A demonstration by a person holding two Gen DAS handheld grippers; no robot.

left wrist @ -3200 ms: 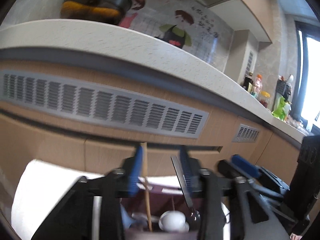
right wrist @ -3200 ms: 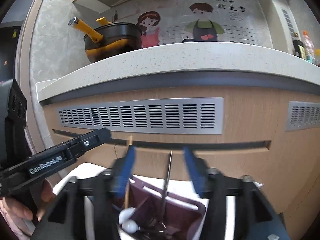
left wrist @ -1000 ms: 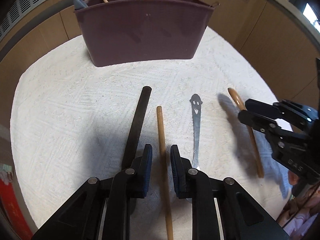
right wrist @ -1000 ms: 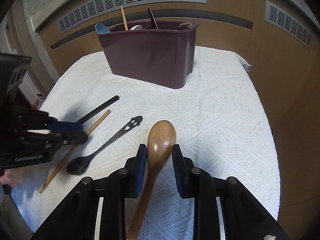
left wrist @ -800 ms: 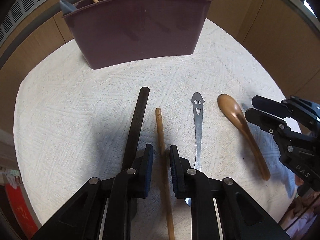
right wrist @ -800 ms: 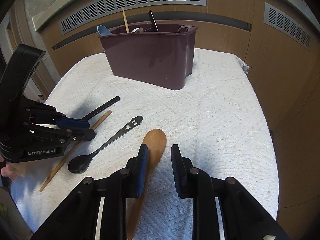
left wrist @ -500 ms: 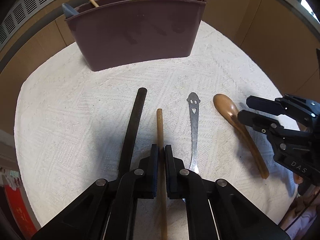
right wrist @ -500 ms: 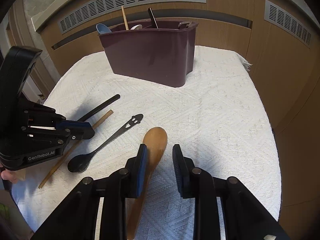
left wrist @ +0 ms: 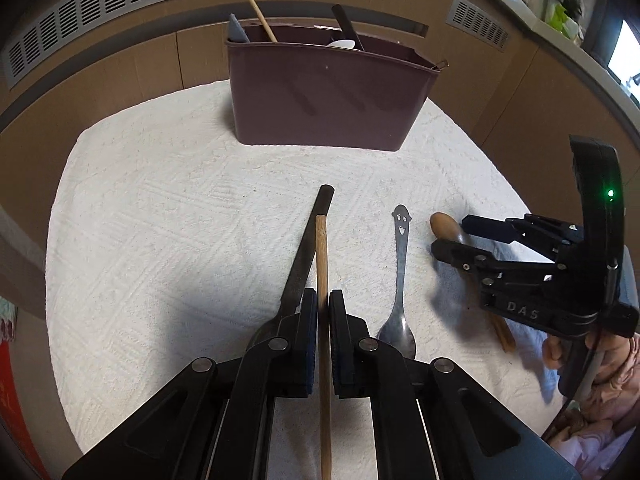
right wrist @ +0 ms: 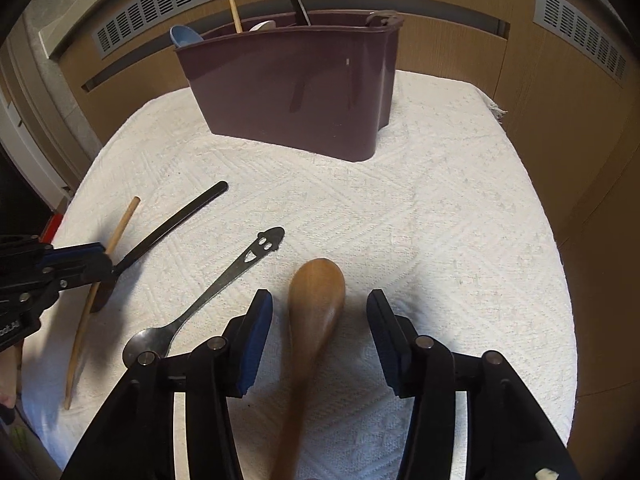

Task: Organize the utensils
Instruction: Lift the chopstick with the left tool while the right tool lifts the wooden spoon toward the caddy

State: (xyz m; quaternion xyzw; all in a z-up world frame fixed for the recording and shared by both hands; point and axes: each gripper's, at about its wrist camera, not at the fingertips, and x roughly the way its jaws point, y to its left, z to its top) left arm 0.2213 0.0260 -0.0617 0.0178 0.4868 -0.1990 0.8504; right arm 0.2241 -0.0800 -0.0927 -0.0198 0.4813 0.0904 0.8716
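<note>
Seen from the left wrist, the left gripper has clamped onto the wooden chopstick, its jaws narrower than half a second earlier. The stick's long axis runs away from the camera toward the maroon utensil caddy, crossing the black-handled utensil beside it; it appears lifted off the white cloth.

From the right wrist, the right gripper has spread wide around the wooden spoon, which lies on the cloth, bowl pointing toward the caddy. The smiley-handled metal spoon lies alongside, angled.
</note>
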